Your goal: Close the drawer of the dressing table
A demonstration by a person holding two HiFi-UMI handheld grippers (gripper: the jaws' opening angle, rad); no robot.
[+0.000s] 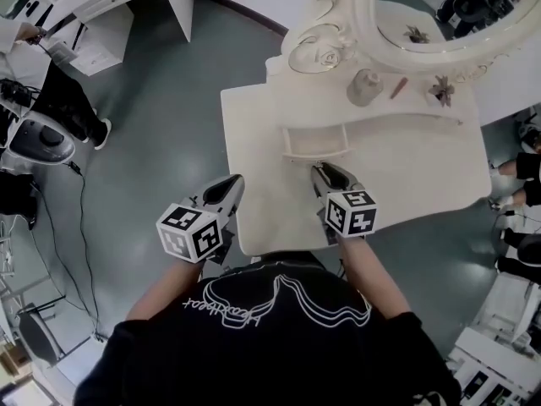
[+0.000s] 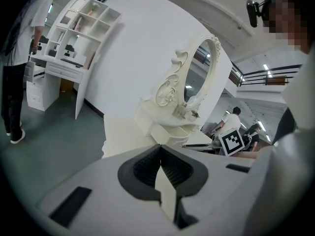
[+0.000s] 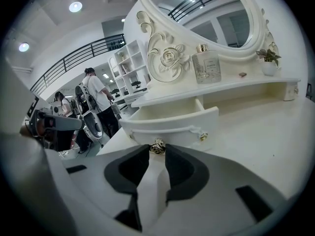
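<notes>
1. Holding item: right gripper point(image 3: 157, 150), jaws closed on the small round metal knob point(image 3: 157, 145) at the middle of the drawer front
2. Drawer point(image 3: 170, 119): white, standing pulled out from under the shelf of the dressing table point(image 1: 406, 167), directly ahead of me
3. Left gripper point(image 2: 160, 149): jaws together with nothing between them, off the table's left edge, well apart from the drawer
4. Handling, as I judge it: a light, stiff box that should slide on a straight push; the knob looks smooth and likely slippery, so I would grip behind its head or press on the flat front
5. Fragile nearby: perfume bottle point(image 3: 205, 65) on the shelf above, so a gentle push suits
</notes>
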